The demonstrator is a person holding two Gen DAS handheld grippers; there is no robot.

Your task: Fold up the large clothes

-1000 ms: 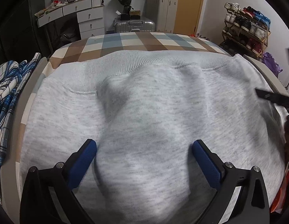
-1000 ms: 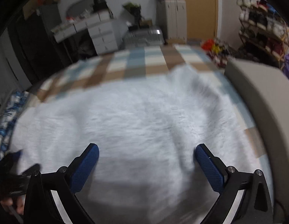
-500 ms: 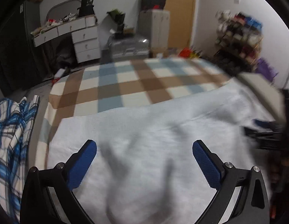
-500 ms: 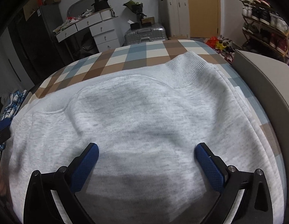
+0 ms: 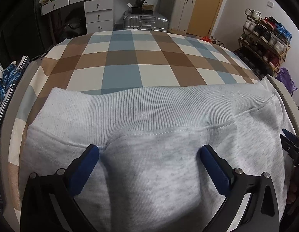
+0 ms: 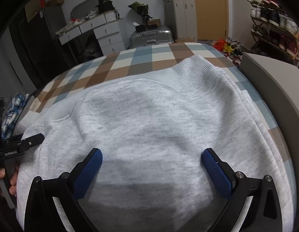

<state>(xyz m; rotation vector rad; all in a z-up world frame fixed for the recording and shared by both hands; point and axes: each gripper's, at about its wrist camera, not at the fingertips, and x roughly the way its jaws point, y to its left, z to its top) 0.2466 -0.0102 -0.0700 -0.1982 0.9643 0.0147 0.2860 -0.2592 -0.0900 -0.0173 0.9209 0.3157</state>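
A light grey sweatshirt [image 5: 153,174] lies spread on the checked bed, its ribbed hem band [image 5: 149,106] toward the far side. It also fills the right wrist view [image 6: 149,127]. My left gripper [image 5: 149,152] is open, its blue pads just above the fabric near the hem seam, holding nothing. My right gripper [image 6: 152,154] is open over the middle of the sweatshirt, empty. The right gripper's tip [image 5: 290,141] shows at the right edge of the left wrist view. The left gripper [image 6: 21,143] shows at the left edge of the right wrist view.
The checked bedsheet [image 5: 139,58] extends beyond the sweatshirt. A blue plaid garment [image 5: 4,81] lies at the bed's left edge. A grey padded bed frame [image 6: 275,89] runs along the right. Drawers [image 5: 99,13], suitcases [image 5: 145,22] and a shoe rack [image 5: 265,38] stand beyond.
The left gripper swung up and back, then came down close over the sweatshirt near the hem band. The right gripper has stayed over the sweatshirt's middle. Both stay open.
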